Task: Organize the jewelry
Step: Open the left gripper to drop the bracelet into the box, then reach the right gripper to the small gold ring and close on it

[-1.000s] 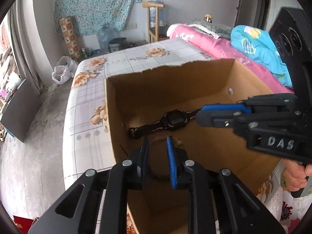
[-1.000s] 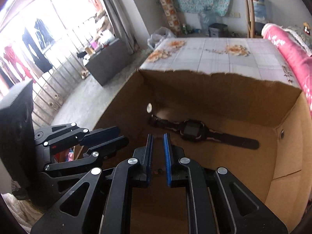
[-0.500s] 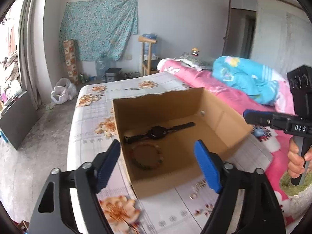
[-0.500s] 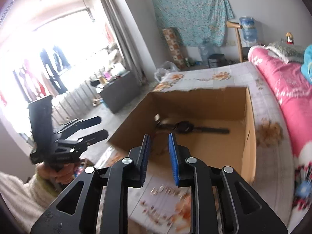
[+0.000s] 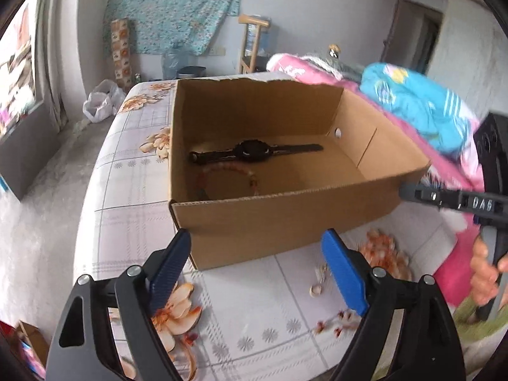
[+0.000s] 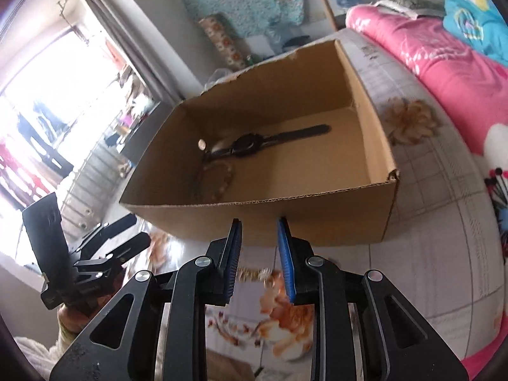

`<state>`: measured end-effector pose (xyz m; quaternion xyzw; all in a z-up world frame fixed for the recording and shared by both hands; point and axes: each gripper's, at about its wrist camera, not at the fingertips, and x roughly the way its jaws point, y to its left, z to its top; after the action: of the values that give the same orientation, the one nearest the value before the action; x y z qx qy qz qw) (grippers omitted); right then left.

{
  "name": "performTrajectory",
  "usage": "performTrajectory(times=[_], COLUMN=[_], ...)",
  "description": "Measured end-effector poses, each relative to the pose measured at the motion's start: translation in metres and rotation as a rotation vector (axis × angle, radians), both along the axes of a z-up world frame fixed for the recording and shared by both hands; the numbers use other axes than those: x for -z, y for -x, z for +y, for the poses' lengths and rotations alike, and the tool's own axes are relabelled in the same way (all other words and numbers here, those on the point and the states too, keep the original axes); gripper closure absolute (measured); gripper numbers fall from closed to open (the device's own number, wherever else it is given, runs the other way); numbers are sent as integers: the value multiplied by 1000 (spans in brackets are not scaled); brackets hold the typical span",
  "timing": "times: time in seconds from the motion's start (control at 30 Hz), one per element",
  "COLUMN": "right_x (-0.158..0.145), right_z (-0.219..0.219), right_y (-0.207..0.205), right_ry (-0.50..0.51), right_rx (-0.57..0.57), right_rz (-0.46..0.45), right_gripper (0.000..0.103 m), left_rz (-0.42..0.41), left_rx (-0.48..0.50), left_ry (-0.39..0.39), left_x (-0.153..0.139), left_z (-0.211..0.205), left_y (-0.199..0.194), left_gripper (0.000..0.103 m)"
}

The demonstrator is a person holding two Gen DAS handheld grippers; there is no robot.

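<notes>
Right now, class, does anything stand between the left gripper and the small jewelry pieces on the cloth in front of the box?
Nothing visible does. The left gripper, its empty jaws having just been opening wide, faces the small jewelry pieces lying on bare cloth; the cardboard box sits behind them.

Bracelet (image 5: 228,179) partly hidden behind box (image 5: 285,219) wall, small trinkets (image 5: 319,281) on tablecloth too blurred to identify

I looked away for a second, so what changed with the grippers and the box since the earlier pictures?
Both grippers pulled back out of the cardboard box. The left gripper let go of the beaded bracelet, its jaws just opening wide, now empty. The right gripper has just opened slightly, holding nothing. The watch stayed put.
</notes>
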<state>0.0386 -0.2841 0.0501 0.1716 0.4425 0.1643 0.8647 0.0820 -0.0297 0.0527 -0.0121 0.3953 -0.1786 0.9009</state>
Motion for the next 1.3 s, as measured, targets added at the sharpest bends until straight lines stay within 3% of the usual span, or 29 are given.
performTrajectory(times=[0.03,0.1,0.17,0.4,0.57,0.7,0.8,0.87,0.93,1.07,1.2,1.3], right_x=[-1,0,-2,-1,-9,-3,-14,-28,-28,-4,1,12], right_z=[0,-6,-10,-20,-21,-12,-5,-6,-7,-6,-3,17], right_y=[1,9,21,62,76,83,94,104,105,90,94,91], right_ry=[0,1,72,332,490,579,618,601,571,561,365,316], right_rx=[3,11,41,120,185,145,175,207,193,118,93,22], right_rz=[-6,-21,-49,-85,-153,-140,-234,-327,-357,-239,-201,-138], right_gripper=[77,63,44,7,8,8,8,8,8,8,8,21], left_rz=[1,5,29,188,140,90,77,93,103,112,101,90], left_rx=[-4,-6,-2,-49,-37,-46,-46,-46,-42,-39,-54,-33], left_ry=[10,18,8,-88,-214,-196,-193,-199,-205,-207,-204,-204], left_x=[0,4,15,69,81,82,83,83,83,81,83,82], left_z=[1,0,-3,-6,-26,-29,-28,-29,-30,-32,-28,-26], left_y=[-1,3,8,8,14,24,31,34,36,32,27,26], left_gripper=[21,20,18,17,5,5,5,5,5,4,4,4])
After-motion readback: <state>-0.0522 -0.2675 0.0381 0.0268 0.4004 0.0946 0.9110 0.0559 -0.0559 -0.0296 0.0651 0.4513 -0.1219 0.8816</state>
